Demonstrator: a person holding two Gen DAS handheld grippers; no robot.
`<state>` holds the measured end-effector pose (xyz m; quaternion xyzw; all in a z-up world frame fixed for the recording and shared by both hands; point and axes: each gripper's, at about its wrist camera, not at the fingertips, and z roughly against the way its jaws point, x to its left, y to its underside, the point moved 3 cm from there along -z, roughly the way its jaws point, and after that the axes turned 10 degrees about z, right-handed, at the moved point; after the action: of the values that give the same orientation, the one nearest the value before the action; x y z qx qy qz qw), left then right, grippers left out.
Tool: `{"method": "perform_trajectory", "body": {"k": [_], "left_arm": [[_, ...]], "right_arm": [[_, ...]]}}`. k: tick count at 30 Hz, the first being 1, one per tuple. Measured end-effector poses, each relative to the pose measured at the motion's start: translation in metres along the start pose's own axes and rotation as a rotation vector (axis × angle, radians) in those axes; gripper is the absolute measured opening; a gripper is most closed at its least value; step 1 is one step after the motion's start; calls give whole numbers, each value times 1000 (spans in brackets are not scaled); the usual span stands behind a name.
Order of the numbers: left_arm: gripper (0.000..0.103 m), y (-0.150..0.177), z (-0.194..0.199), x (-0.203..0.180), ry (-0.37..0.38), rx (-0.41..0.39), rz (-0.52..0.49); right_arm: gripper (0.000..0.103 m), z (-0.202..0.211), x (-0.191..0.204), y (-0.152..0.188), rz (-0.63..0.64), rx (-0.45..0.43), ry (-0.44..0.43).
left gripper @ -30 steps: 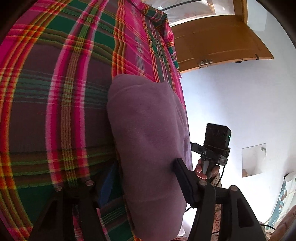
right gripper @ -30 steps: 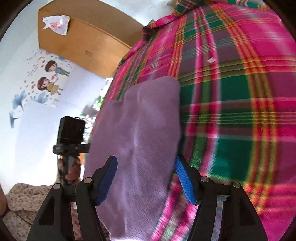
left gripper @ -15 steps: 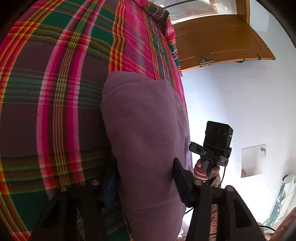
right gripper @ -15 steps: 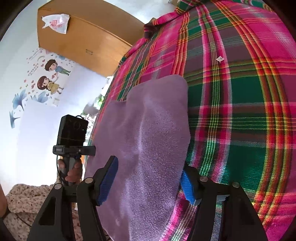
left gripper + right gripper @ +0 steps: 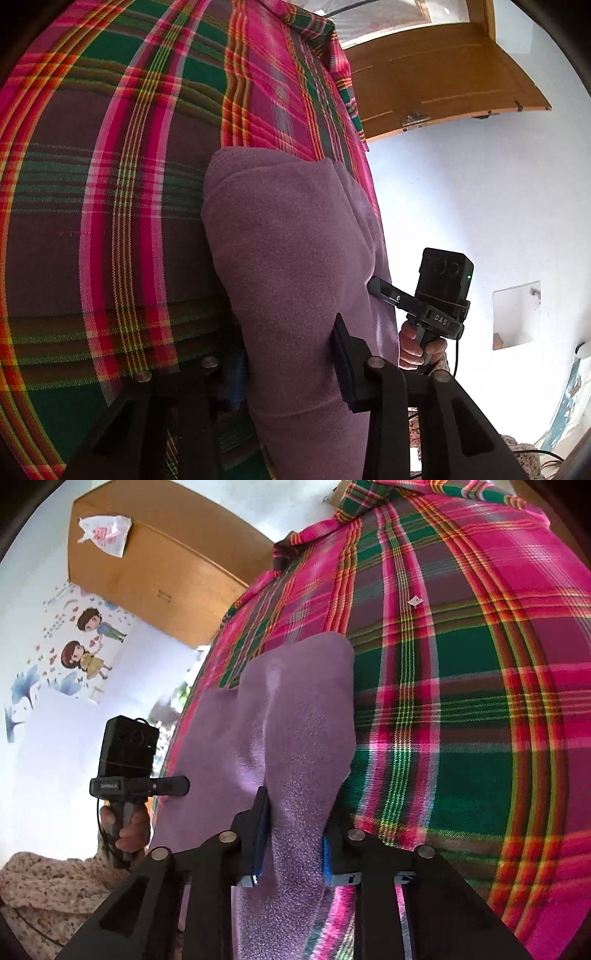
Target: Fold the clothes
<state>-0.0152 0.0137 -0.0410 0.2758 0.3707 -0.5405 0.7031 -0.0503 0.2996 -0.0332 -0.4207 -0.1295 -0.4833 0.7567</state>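
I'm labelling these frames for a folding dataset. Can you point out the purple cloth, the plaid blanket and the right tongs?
purple cloth [image 5: 295,723]: right wrist view, on its flat middle.
plaid blanket [image 5: 461,664]: right wrist view, on a bare green check.
right tongs [image 5: 293,843]: right wrist view, midway between the tips, closed on the cloth.

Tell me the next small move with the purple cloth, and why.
Probably lift both ends together. The right hand-held gripper is shut on a pinched ridge of the purple cloth, and the left hand-held gripper straddles the other end, with the cloth lying flat on the plaid sheet. Raising it evenly would start the next fold.
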Motion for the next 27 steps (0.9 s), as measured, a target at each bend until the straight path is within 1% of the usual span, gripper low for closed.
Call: {"method": "perform_trajectory", "body": {"k": [6,12,18,27], "left_arm": [[38,-2,3,-9,17,-12,-18],[38,-7,27,-22,24,-69,-58],[38,-19,50,-21,14,-113,-60],[38,-49,86,-3,17,-187,-32]], "right_arm": [[21,11,18,-1,6,-45,11],[21,12,45,-10,27,-82,0],[21,-6,69,-30,41,-93,-19],[21,-43,86,-62,56,-78,-49]]}}
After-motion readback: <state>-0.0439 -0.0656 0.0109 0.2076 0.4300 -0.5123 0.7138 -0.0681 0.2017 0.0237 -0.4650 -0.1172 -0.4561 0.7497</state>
